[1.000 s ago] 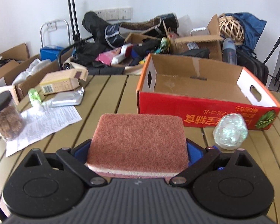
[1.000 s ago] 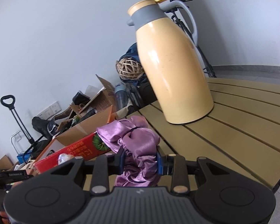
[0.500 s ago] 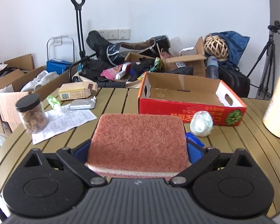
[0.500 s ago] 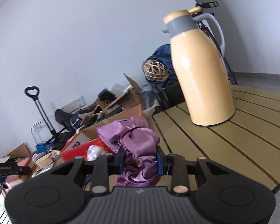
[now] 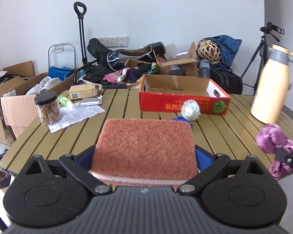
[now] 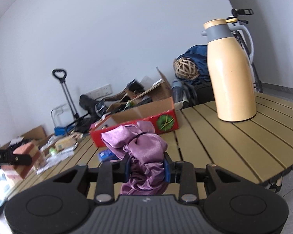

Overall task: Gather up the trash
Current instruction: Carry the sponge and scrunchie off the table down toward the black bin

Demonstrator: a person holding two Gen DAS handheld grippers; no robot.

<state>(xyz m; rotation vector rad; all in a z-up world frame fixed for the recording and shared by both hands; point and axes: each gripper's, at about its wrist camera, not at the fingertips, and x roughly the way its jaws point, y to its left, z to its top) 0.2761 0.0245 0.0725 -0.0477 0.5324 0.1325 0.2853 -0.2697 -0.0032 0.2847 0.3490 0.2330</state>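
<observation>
Above slatted table (image 5: 115,117): L gripper (image 5: 145,152) clamped on sponge (image 5: 144,146), R gripper (image 6: 146,168) on purple cloth (image 6: 140,146); red box (image 5: 183,99) seemingly empty; foil ball (image 5: 190,110), blue wrapper (image 6: 106,154) left.

Red carton (image 5: 183,103): upside-down print, unreadable. Left claw arm (image 6: 9,157): letters illegible.

Your left gripper (image 5: 145,152) clamps a reddish sponge (image 5: 144,148) between its jaws, above the slatted surface (image 5: 119,115). Far ahead sits the red cardboard box (image 5: 183,102), a crumpled clear wrapper (image 5: 190,110) touching its near side. At right, the right gripper (image 5: 283,156) pinches purple cloth (image 5: 273,140) near a yellow thermos (image 5: 271,89).
</observation>
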